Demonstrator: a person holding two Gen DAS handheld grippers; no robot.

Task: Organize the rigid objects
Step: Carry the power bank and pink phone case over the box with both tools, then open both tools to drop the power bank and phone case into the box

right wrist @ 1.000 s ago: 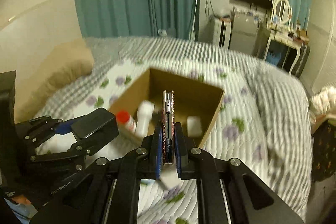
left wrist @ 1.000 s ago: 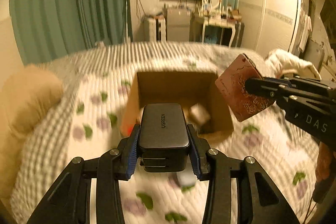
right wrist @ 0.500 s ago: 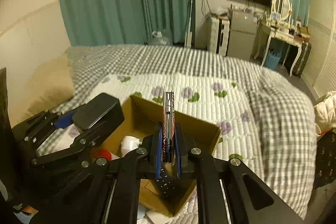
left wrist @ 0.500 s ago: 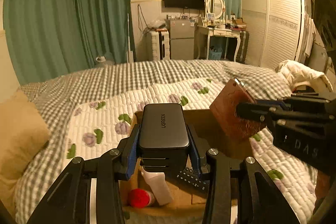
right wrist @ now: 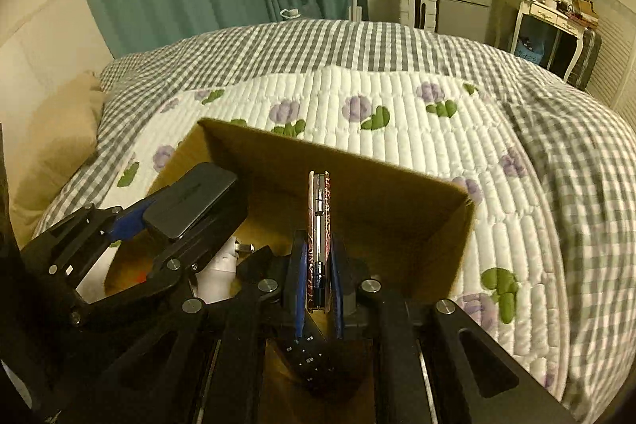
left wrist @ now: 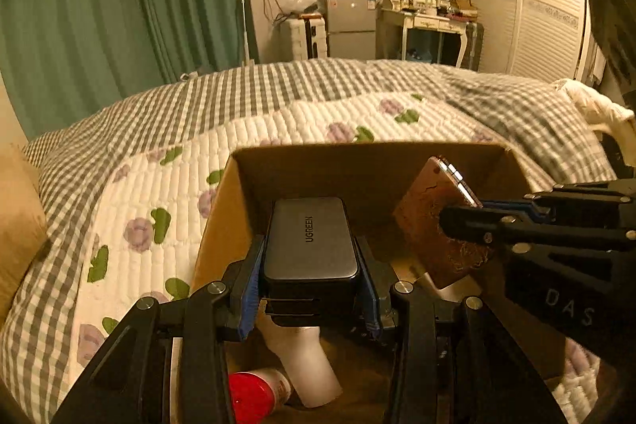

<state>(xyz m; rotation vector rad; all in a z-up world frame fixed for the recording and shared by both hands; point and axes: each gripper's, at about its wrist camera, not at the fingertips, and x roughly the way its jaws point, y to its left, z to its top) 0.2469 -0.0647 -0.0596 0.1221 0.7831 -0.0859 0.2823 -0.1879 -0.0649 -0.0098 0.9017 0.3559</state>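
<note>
I have the left gripper (left wrist: 310,261) with its jaws clamped on the grey charger (left wrist: 309,239), held over the cardboard box (right wrist: 381,201) on the bed (right wrist: 397,98). My right gripper (right wrist: 318,265) pinches the patterned phone (right wrist: 318,217) upright above the box, beside the charger, with a red-capped bottle (left wrist: 254,398) lying inside.

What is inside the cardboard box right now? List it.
Loose in the cardboard box: a white bottle, a red-capped bottle and a black remote. The grippers, charger and case cover the rest of the floor.
</note>
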